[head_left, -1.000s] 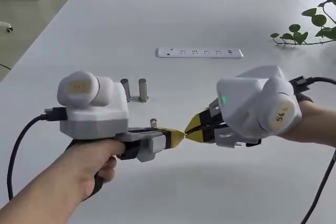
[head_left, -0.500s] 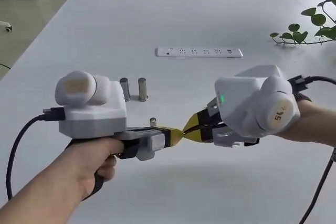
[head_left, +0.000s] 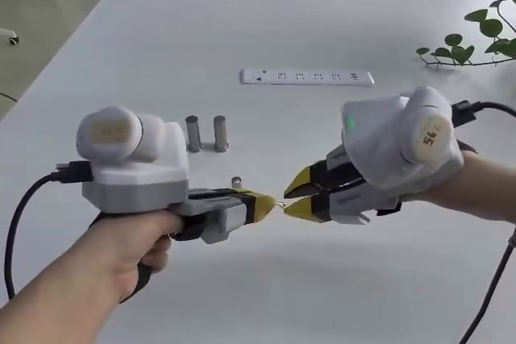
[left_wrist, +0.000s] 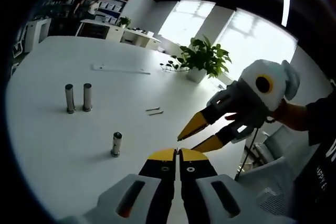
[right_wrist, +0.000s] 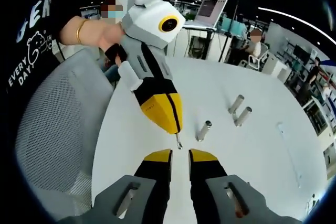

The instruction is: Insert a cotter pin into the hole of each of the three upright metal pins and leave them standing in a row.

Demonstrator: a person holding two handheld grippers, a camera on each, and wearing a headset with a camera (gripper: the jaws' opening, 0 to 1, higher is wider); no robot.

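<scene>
Yellow-tipped, my left tongs [head_left: 270,205] pinch a cotter pin [right_wrist: 178,141] while my right tongs [head_left: 292,196] gape just beside it.

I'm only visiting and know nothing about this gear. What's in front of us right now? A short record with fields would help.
Left tongs: shut on a cotter pin
Right tongs: open, tips close to that cotter pin
Metal pin pair: upright, side by side
Third metal pin: upright, apart from the pair, nearer the tongs
Spare cotter pins: two lying on the table
</scene>
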